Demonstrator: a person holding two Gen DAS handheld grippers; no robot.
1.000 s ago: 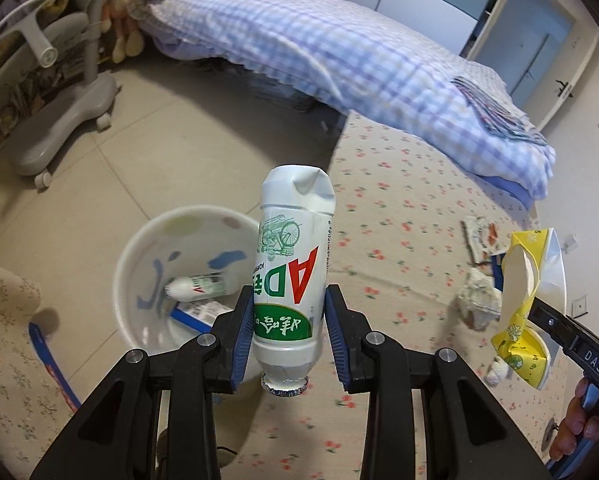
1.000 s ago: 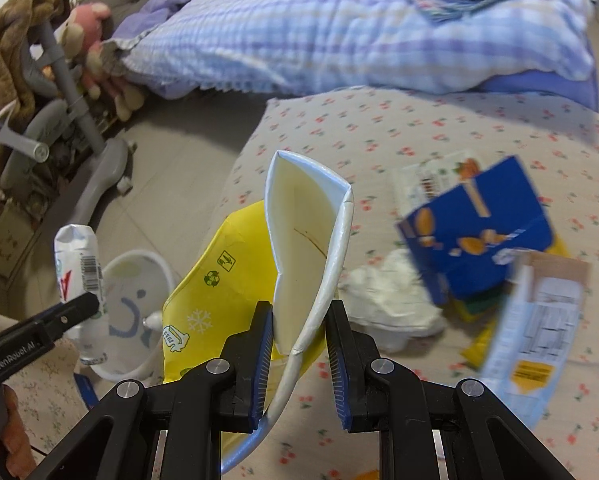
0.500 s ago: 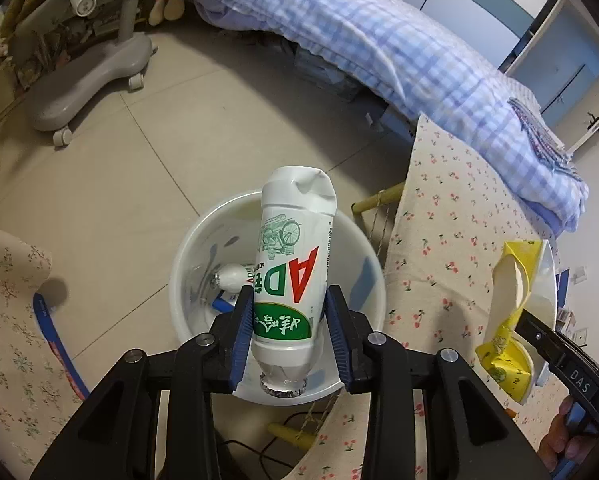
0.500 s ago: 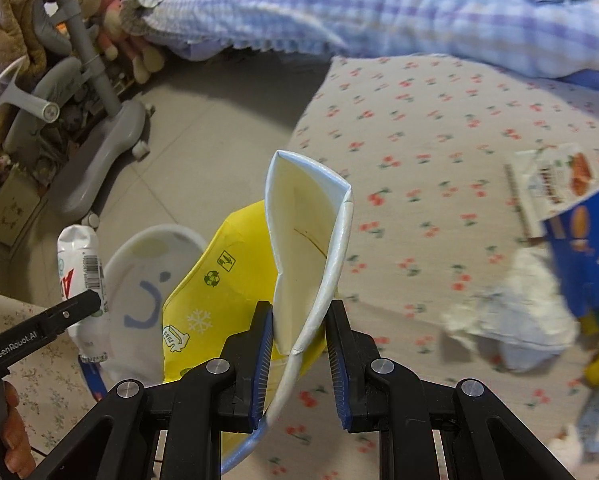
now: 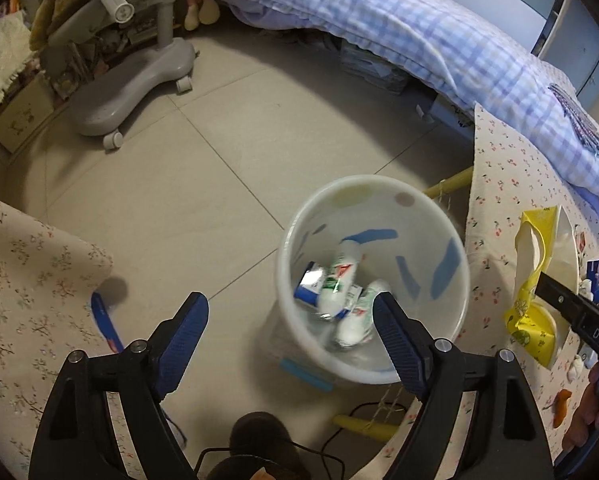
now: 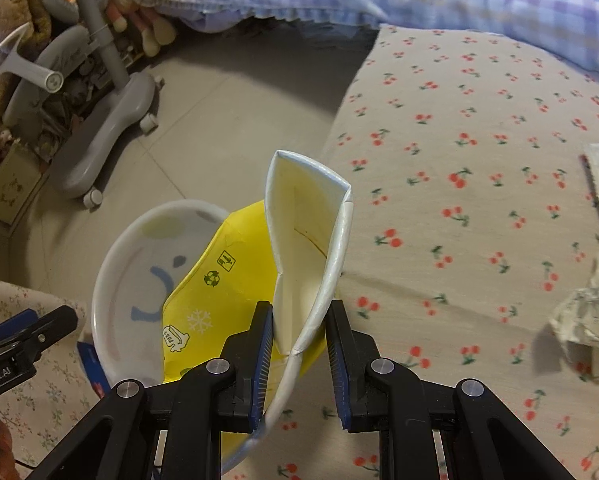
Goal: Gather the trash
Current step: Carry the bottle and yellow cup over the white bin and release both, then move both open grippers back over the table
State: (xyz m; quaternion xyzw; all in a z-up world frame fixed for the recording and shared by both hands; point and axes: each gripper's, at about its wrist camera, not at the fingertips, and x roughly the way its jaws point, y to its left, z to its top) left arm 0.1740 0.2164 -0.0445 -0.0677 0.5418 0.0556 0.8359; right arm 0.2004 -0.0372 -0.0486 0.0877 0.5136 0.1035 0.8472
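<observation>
My left gripper (image 5: pixel 287 322) hung over the white bin (image 5: pixel 373 376), jaws opening wide with nothing between them. Down in the bin, right of centre in the left wrist view, lay two white bottles (image 5: pixel 341 284) with green and red labels, blurred, beside a blue and white wrapper (image 5: pixel 309 284). My right gripper (image 6: pixel 297 346) pinched the flattened yellow and white carton (image 6: pixel 303 248), jaws pressed tight on its folded edge at the lower middle of the right wrist view. The carton stood over the edge of the cherry-print cloth (image 6: pixel 479 168), the bin just to its left. At the far right edge sat a crumpled paper wad (image 6: pixel 587 320). A grey chair base (image 5: pixel 135 84) filled the upper left.
</observation>
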